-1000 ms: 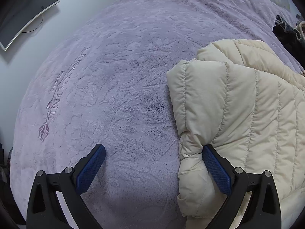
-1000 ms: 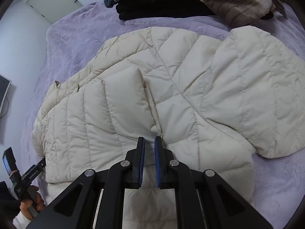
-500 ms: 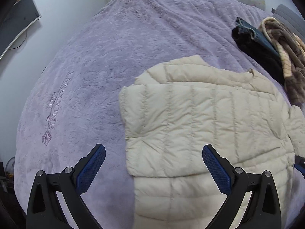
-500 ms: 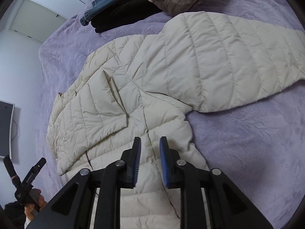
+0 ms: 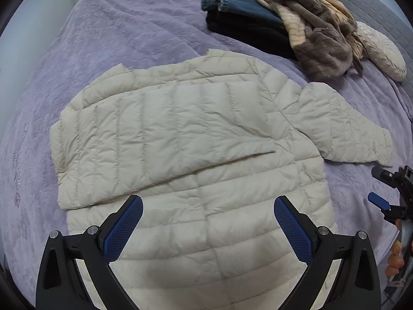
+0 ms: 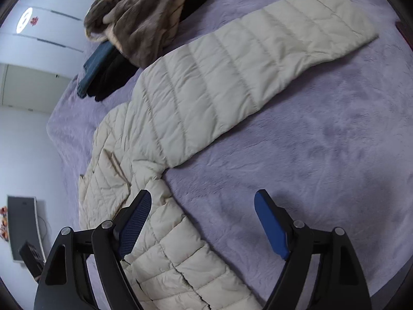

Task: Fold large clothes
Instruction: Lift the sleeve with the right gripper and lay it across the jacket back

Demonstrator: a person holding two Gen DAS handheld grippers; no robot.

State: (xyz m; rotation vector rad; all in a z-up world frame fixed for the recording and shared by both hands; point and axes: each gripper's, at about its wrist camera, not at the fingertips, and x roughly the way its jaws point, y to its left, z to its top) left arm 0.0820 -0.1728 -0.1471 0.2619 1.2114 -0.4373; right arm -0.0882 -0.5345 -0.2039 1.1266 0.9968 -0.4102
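Cream quilted puffer jacket [image 5: 196,160] lies flat on the lilac plush bedspread [image 5: 134,31], one sleeve folded across its body.
Left gripper [image 5: 207,222] above the hem, jaws spread, empty. Right gripper [image 6: 202,222] beside the outstretched sleeve [image 6: 253,51], jaws spread, empty.

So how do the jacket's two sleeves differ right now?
The left sleeve is folded across the body of the cream jacket, its cuff near the far side edge; the right sleeve still lies stretched out on the purple bedspread, away from the body. The left one lies on the jacket; the right one lies on the bedspread alone. Both are flat and free: neither gripper holds them.
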